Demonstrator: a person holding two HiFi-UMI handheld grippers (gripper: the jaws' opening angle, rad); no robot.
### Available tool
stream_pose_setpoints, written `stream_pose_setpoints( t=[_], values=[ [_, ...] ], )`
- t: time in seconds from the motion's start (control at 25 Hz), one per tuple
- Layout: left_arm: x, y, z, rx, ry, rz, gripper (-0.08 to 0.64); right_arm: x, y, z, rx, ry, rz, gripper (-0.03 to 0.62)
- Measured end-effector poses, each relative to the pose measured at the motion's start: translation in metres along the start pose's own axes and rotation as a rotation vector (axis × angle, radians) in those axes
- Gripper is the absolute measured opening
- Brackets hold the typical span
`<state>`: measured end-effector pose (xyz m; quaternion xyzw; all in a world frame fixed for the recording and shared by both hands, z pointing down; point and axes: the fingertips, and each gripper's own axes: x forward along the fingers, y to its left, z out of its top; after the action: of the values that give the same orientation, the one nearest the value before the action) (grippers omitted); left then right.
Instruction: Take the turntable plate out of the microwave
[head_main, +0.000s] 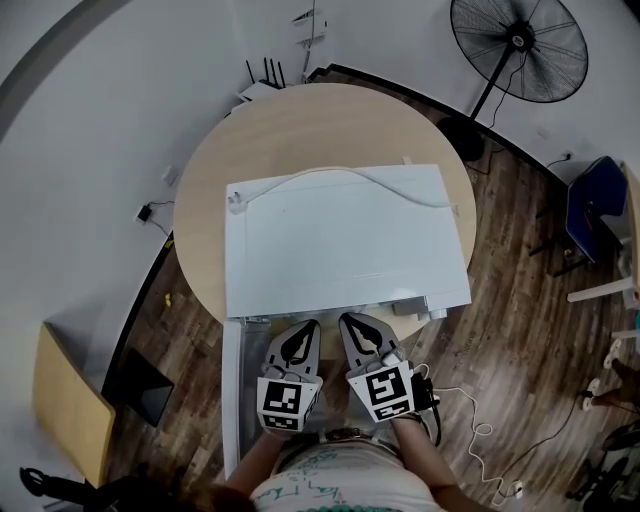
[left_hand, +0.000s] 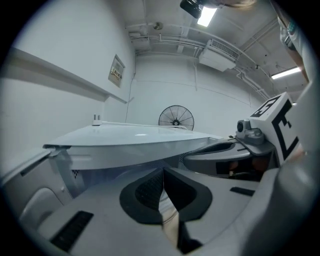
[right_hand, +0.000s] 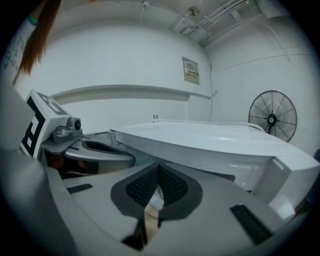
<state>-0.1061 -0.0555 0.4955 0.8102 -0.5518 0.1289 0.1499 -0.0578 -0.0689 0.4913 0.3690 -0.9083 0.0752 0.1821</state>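
Head view: white microwave sits mid-frame on a round wooden worktop, seen from above. Its door hangs open at lower left, edge-on to the camera. A white cable is looped across the microwave roof. Left tongs and right tongs are side by side at bottom centre, just in front of the open front, tips pointing towards it. Both are pressed together with nothing in them. The roof hides the cavity, so the turntable plate can't be seen from here. A standing fan is at upper right on the wood floor.

Left gripper view: left tongs are pads together and pinching nothing. The microwave roof runs across mid-frame, with the cavity opening as a pale band below it, behind the tips. The plate can't be made out in there. The inner face of the door is at lower left. The right tongs are alongside at right, pointing the same way. The fan is behind the roof line.

Right gripper view: right tongs are also pads together and empty. The microwave fills centre and right, its front corner at lower right. The cavity shows only as a narrow strip over the tips, and the plate isn't discernible. The left tongs are at left and the fan at far right.
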Motion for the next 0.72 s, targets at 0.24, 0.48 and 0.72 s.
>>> stream_pose_setpoints(
  t=[0.24,0.48,0.72],
  values=[
    [0.014,0.013,-0.019,0.014,0.034,0.045,0.015,0.023,-0.007,-0.034,-0.022,0.037,-0.012,-0.009],
    [0.030,0.016,-0.042,0.081,0.090,0.056,0.015,0.039,-0.018,-0.078,-0.015,0.155,-0.040,-0.009],
    [0.042,0.024,-0.065,0.076,0.143,0.062,0.015,0.054,-0.020,-0.106,-0.023,0.228,-0.034,-0.009]
  ],
)
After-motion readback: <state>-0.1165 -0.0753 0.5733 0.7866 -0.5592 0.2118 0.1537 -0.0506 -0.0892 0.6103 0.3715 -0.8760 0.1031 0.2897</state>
